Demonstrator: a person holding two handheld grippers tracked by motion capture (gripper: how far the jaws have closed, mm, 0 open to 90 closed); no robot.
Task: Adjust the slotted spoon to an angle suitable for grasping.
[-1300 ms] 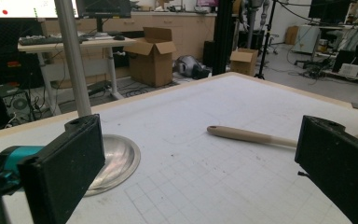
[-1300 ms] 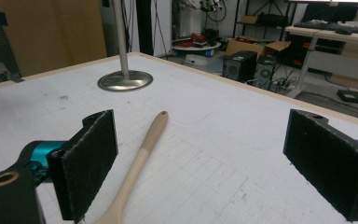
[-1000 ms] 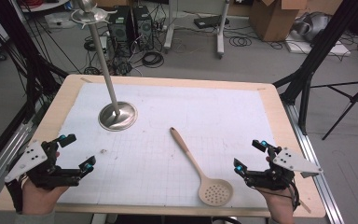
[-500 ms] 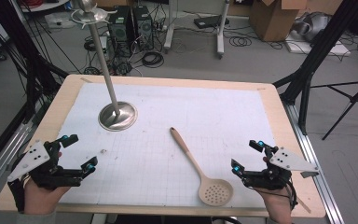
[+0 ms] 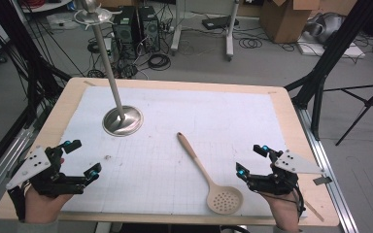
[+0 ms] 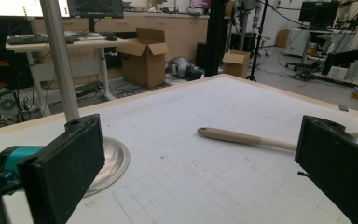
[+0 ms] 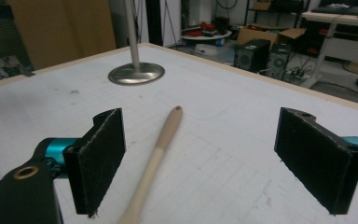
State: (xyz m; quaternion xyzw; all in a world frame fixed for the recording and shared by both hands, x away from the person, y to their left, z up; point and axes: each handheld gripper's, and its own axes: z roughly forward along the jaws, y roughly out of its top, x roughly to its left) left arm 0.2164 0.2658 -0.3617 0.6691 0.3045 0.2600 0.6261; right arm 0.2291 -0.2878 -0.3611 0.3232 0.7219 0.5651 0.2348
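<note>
We see two grippers at the table's near edge. The right gripper point(image 5: 251, 159) stands wide, its jaws just easing inward and gripping nothing, with the one wooden slotted spoon point(image 5: 208, 176) lying on the white mat point(image 5: 223, 116) just beside it. The left gripper point(image 5: 81, 158) gapes wide, empty. Farther off stands one metal stand point(image 5: 122, 120).

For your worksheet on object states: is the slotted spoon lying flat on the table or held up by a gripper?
Lying flat. The slotted spoon rests on the table mat, clear of the open right gripper.
</note>
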